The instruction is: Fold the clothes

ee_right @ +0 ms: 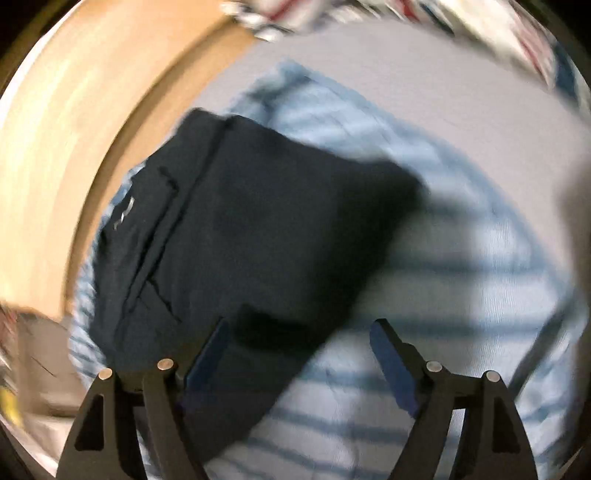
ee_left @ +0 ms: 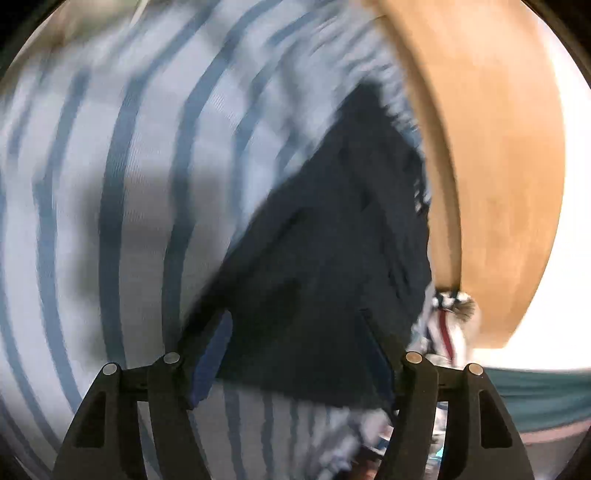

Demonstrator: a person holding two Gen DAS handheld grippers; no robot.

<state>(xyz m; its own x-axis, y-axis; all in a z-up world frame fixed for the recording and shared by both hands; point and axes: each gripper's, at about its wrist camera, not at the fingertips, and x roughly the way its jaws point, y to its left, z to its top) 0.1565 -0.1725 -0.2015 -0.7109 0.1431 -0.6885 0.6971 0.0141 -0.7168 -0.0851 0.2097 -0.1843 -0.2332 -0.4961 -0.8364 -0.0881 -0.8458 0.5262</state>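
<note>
Clothes spread across the bed under my cameras.

I see a striped blue-and-white sheet covering the bed, bounded by a tan wooden frame. A folded dark navy garment lies flat on the sheet near that frame; a blurred heap of patterned clothes sits farther off.
</note>
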